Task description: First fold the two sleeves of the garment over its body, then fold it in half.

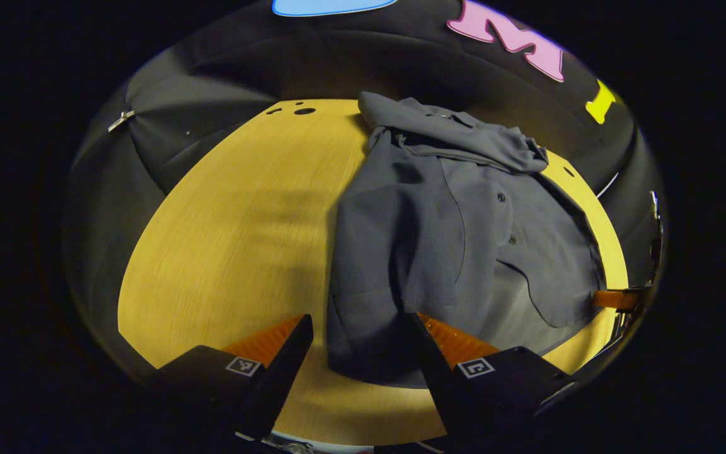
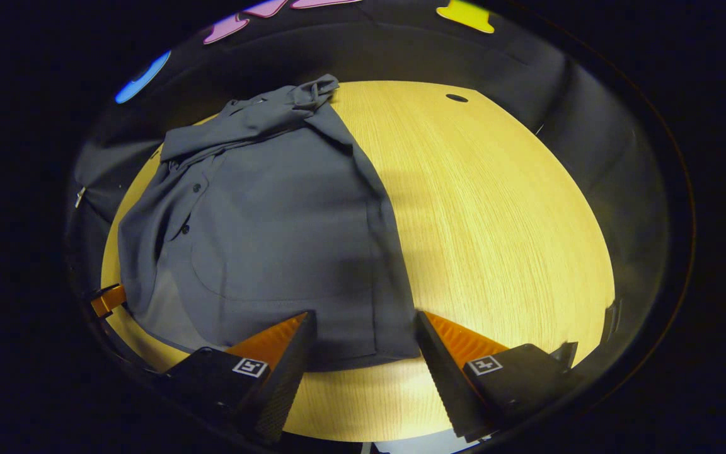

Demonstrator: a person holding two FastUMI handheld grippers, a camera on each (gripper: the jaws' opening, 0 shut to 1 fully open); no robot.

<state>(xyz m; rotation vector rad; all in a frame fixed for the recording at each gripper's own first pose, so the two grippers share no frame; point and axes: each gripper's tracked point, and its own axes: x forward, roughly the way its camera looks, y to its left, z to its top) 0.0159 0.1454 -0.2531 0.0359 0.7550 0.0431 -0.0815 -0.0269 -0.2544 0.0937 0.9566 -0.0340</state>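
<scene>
Left gripper view is looking down and forward over the near table [image 1: 224,214] edge, shirt [image 1: 451,239] lying ahead-right of its fingers. Right gripper view is looking likewise, the same shirt [image 2: 275,233] ahead-left. Both are sharing shirt, tabletop, back wall.

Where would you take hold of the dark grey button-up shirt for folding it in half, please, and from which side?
Grip the dark grey button-up shirt at its near hem, one corner per tongs. The hem lies flat at the front edge of the light wooden table, right before both open tongs, so coming in low from the near side looks best, then carrying it towards the bunched collar.
</scene>
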